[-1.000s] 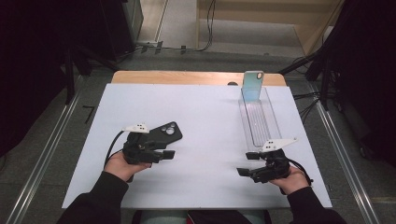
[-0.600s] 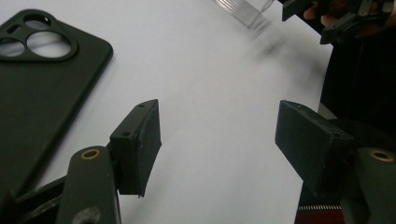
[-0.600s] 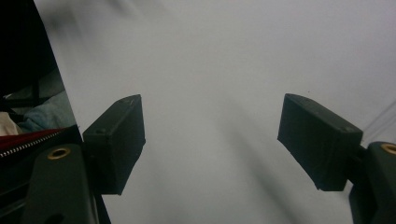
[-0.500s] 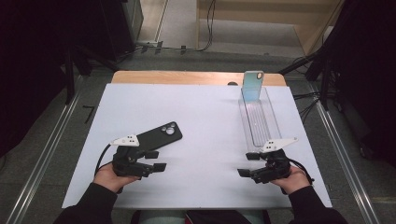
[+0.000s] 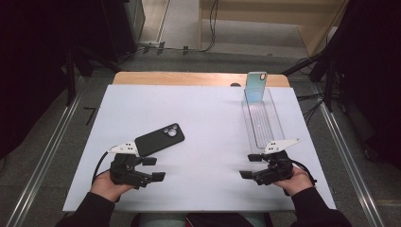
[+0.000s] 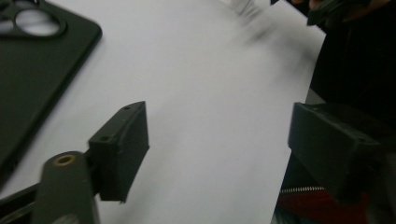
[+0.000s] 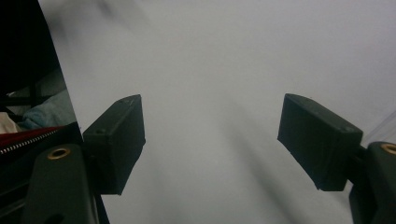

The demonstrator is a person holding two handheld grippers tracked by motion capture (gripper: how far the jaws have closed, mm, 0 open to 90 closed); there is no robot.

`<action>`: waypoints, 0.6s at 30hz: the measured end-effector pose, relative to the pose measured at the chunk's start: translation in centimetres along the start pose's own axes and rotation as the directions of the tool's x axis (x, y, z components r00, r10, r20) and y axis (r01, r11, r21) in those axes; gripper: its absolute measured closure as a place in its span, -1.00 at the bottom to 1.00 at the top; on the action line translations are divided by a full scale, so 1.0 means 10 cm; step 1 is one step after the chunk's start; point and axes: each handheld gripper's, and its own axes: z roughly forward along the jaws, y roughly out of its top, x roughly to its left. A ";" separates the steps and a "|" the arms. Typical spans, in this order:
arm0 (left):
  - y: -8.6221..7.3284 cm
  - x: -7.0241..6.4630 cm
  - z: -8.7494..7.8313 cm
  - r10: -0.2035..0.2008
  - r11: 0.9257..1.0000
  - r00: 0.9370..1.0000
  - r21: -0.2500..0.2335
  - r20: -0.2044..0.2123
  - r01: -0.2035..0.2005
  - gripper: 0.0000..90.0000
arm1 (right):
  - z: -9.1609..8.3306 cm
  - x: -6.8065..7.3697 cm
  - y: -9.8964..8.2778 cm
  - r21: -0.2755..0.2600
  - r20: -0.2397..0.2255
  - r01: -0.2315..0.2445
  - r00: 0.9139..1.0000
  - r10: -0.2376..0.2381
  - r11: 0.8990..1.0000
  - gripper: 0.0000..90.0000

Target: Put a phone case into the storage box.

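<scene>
Jaws of the left gripper (image 5: 152, 169) have just been opening and stand wide, empty, beside the black phone case (image 5: 159, 139). Right gripper (image 5: 251, 166) gapes too, seemingly holding nothing.

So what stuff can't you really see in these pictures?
- Black phone case: the left gripper view's edge cuts most of it off.
- Blue phone case standing in the clear tray: too small in the high view for detail.
- Far end of the table: blurred in the left gripper view.
</scene>
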 end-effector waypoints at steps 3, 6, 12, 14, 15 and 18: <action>0.05 0.01 -0.02 0.041 0.999 0.999 -0.026 -0.026 -0.042 -0.93 | 0.00 0.00 0.00 -0.002 0.001 0.002 1.000 -0.002 1.000 -0.53; 0.07 0.07 -0.04 0.008 1.000 1.000 -0.022 0.002 -0.008 -1.00 | -0.01 0.00 0.00 -0.003 0.002 0.001 1.000 -0.001 1.000 -0.53; 0.08 0.18 -0.01 0.024 1.000 1.000 0.010 -0.016 -0.024 -0.97 | 0.00 0.00 0.00 -0.003 -0.001 -0.001 1.000 0.001 1.000 -0.53; 0.10 0.21 -0.01 0.018 1.000 1.000 -0.009 -0.023 -0.018 -0.95 | 0.01 0.00 0.00 -0.001 -0.003 -0.002 1.000 0.002 1.000 -0.53; 0.12 0.23 -0.01 0.014 1.000 1.000 -0.020 -0.021 -0.014 -0.95 | 0.01 0.00 0.00 -0.001 -0.004 -0.002 1.000 0.002 1.000 -0.53; 0.18 0.27 0.00 0.021 1.000 0.999 -0.020 -0.044 -0.022 -0.95 | 0.01 0.00 0.00 -0.001 -0.005 -0.001 1.000 0.001 1.000 -0.53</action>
